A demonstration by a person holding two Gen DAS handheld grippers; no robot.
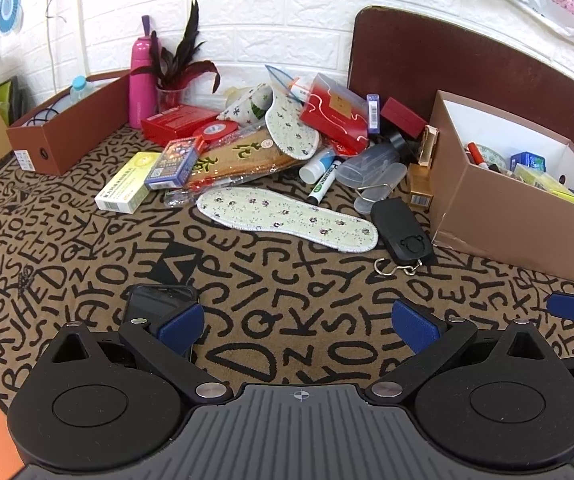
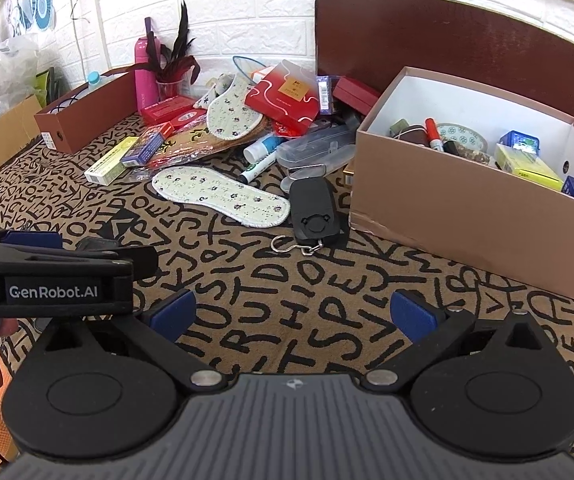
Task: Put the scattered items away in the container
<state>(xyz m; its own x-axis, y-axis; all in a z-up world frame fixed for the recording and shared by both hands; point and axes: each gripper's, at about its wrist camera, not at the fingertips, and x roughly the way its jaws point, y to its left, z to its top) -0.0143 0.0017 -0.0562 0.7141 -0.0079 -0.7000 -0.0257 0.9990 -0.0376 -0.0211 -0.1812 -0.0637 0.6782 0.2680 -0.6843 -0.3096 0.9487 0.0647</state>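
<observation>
— Where do we stand with both tools?

— Our left gripper (image 1: 298, 324) hangs low over the letter-patterned cloth (image 1: 87, 248), fingers spread wide with nothing between them; a dark phone (image 1: 155, 304) lies just behind its left finger. Our right gripper (image 2: 293, 314) is spread the same way, empty, and the left tool's body crosses its view at the near left.

— And the container?

— The tan box (image 2: 467, 208) sits at the right, open, already holding a red marker (image 2: 433, 134), a yellow packet (image 2: 527, 166) and a blue box (image 2: 521, 140) (among smaller bits we cannot make out).

— What lies between us and the pile?

— Nearest is the floral insole (image 1: 287, 216), flat on the cloth, with the black hanging scale (image 1: 401, 230) just beside its right end, its hook (image 1: 395, 269) toward us. Farther off, the heap: a second insole (image 1: 291, 128) leaning on a red gift box (image 1: 335, 112), a green-capped marker (image 1: 323, 186), a clear case (image 1: 371, 166), a yellow-green carton (image 1: 129, 184). At the far left stand a brown box (image 1: 71, 136), a pink flask (image 1: 143, 80) and a plant (image 1: 183, 56).
</observation>
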